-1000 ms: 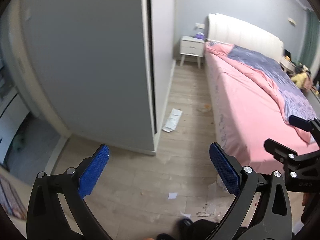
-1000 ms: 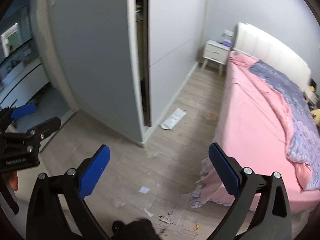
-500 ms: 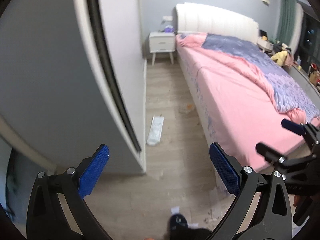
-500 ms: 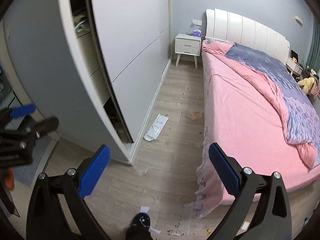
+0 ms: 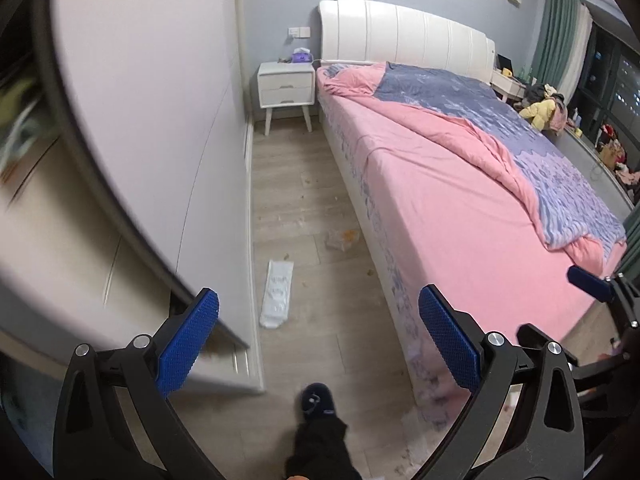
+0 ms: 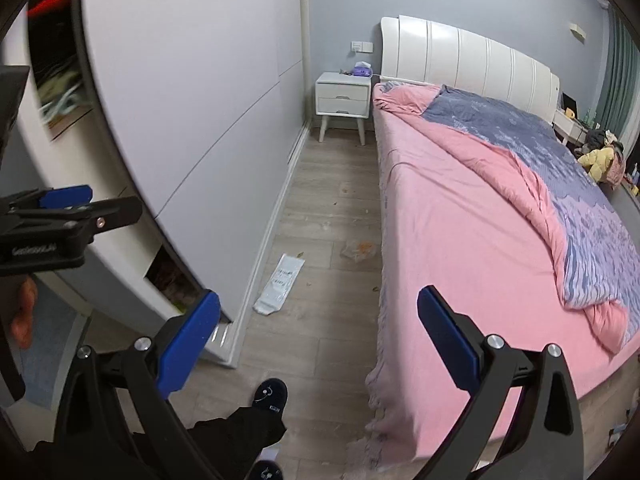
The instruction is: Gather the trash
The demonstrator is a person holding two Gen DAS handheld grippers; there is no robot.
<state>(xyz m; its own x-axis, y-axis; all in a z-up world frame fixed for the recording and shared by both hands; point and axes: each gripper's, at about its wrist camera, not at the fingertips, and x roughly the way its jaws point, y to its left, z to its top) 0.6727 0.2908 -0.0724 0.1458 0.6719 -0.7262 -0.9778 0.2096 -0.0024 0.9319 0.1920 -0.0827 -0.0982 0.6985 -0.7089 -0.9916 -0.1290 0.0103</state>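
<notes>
Left tool (image 5: 319,334) spread, empty | right tool (image 6: 319,334) spread, empty | white wrapper (image 5: 277,294) on floor (image 5: 304,184) ahead, well apart

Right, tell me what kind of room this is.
A bedroom: a bed with a pink sheet and white headboard, a white nightstand beside it, and a sliding-door wardrobe along the left. Trash on the floor includes a white wrapper.

Black gripper frames (image 5: 318,336), blue ribbed pads (image 5: 188,342), silver screws

A home bedroom: pink-sheeted bed (image 5: 460,184) right, wardrobe (image 5: 152,128) left, white nightstand (image 5: 286,84) against the far wall.
</notes>
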